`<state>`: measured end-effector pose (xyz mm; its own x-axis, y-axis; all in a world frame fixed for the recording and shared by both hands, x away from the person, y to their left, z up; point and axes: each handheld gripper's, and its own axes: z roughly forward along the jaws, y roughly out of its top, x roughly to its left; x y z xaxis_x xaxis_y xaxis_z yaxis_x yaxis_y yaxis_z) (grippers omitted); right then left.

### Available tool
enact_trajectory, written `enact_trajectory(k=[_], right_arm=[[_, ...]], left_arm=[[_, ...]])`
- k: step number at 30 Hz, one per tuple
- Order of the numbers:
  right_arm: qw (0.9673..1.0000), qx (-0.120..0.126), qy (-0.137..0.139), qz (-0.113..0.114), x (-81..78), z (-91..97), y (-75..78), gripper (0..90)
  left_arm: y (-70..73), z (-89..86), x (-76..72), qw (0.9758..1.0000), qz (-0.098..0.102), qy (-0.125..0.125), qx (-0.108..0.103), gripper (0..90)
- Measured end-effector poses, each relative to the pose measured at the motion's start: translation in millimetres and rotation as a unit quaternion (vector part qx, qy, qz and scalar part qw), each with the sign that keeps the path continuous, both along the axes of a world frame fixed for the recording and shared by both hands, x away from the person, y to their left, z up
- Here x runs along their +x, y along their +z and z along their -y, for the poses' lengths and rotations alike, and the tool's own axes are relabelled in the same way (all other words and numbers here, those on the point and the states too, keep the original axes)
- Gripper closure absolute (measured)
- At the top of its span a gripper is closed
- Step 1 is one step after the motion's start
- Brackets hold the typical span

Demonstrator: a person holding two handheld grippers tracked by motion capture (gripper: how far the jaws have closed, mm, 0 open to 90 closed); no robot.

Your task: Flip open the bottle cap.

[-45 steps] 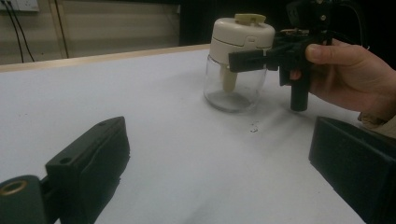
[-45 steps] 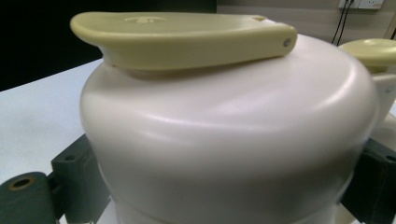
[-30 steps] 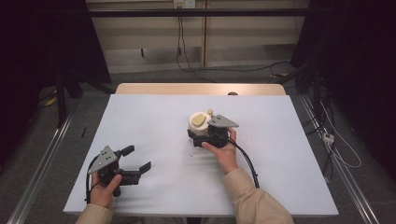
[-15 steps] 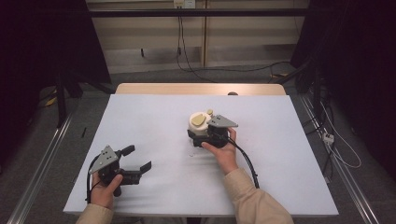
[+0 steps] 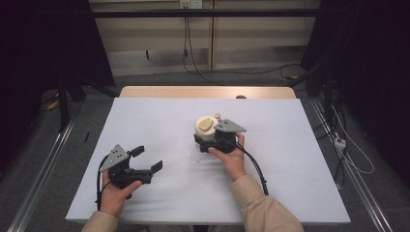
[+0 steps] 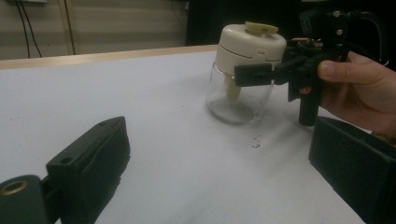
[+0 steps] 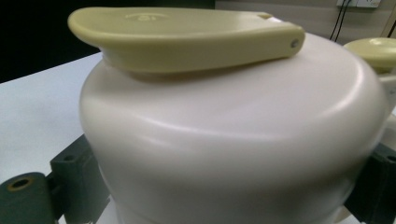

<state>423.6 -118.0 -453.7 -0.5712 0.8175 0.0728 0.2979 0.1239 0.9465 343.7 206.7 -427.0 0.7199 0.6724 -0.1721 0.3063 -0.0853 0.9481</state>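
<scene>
Jar upright mid-bench. Right claw clenched on jar lid. Left claw released, empty, well left of jar (nearer bench edge). Judgement: keep grip level, squeeze lid evenly, avoid tipping.

Clear glass jar — cream lid, olive flap — upright mid-table.

Clear glass jar, glossy cream plastic lid

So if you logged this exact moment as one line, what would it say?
right gripper: shut on jar at cream lid | jar: upright on table | left gripper: open, holding nothing, apart from jar
</scene>
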Motion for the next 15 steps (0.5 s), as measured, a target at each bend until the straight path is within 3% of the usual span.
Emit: enact_trajectory(k=[7, 15], right_arm=[[1.0, -0.001, 0.0, 0.001, 0.0, 0.0, -0.2, 7.4], [1.0, -0.003, 0.0, 0.002, -0.1, -0.3, -0.3, 7.4]], left_arm=[[7.5, 8.7, 6.2, 0.9999, -0.009, -0.01, 0.003, 14.7], [14.1, 19.9, 14.6, 0.9991, -0.037, -0.017, 0.007, 28.3]])
